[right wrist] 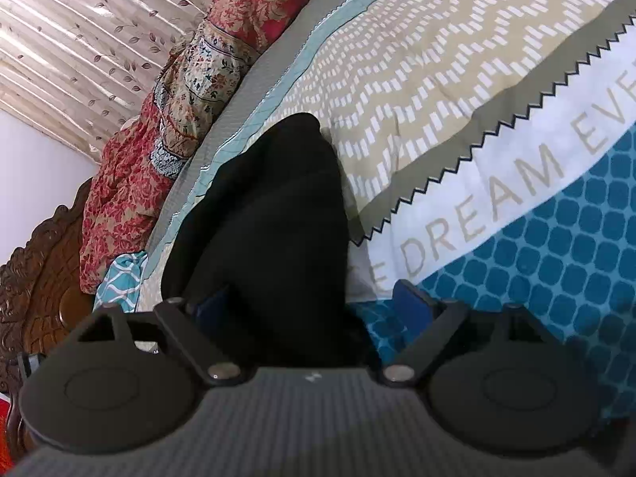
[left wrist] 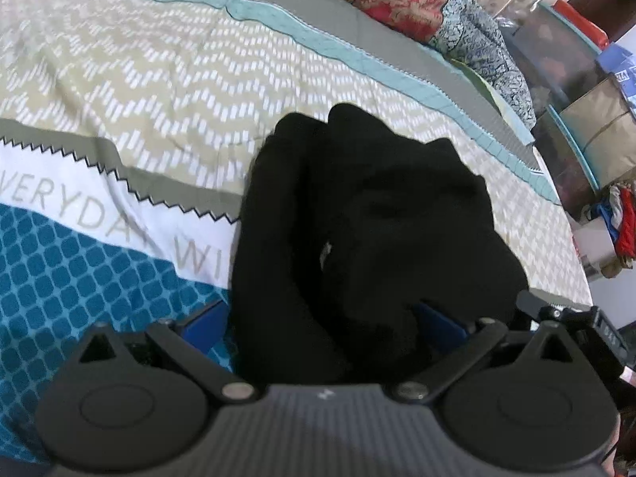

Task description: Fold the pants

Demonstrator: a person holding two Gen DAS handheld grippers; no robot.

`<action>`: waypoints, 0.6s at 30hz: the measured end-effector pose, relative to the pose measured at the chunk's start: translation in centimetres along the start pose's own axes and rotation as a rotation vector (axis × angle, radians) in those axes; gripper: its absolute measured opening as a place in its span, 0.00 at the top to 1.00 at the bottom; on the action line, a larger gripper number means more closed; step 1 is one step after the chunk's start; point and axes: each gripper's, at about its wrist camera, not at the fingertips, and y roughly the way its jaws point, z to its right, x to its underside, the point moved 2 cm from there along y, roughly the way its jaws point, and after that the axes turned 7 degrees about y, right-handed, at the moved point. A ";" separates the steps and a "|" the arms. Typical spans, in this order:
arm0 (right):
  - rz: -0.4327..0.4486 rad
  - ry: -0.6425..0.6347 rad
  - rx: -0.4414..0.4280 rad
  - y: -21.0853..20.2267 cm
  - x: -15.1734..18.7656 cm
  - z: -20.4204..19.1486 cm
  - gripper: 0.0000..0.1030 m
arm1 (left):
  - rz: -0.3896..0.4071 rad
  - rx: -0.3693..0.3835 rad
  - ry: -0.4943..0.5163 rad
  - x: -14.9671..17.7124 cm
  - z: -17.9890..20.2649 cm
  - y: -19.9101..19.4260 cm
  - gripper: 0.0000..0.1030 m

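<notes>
The left claw (left wrist: pixel 322 318) stands spread wide, its blue fingers (left wrist: pixel 206 322) apart on either side of the black pants (left wrist: pixel 357 230), which fill the gap without the pads visibly pressing them. The right claw (right wrist: pixel 318 306) is spread too, with the same pants (right wrist: pixel 270 230) bunched between its fingers (right wrist: pixel 413 298) and loose there. The pants lie in a crumpled heap on the bed (left wrist: pixel 159 79), across the cover's lettered white band and beige zigzag stripe. Beyond them, a red floral cloth (right wrist: pixel 131 183) is piled along the far edge, against a carved wooden headboard (right wrist: pixel 43 270) and a leaf-print curtain (right wrist: pixel 79 20).
</notes>
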 end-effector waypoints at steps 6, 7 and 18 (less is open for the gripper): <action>0.008 -0.007 -0.001 0.1 0.1 0.1 0.13 | -0.014 0.007 -0.004 0.1 -0.4 0.2 0.00; 0.009 -0.010 -0.001 0.1 0.1 0.1 0.12 | -0.015 0.006 -0.001 0.1 -0.4 0.3 0.00; 0.014 -0.013 0.001 0.1 0.2 0.0 0.12 | -0.032 0.000 0.020 0.0 -0.3 0.7 0.00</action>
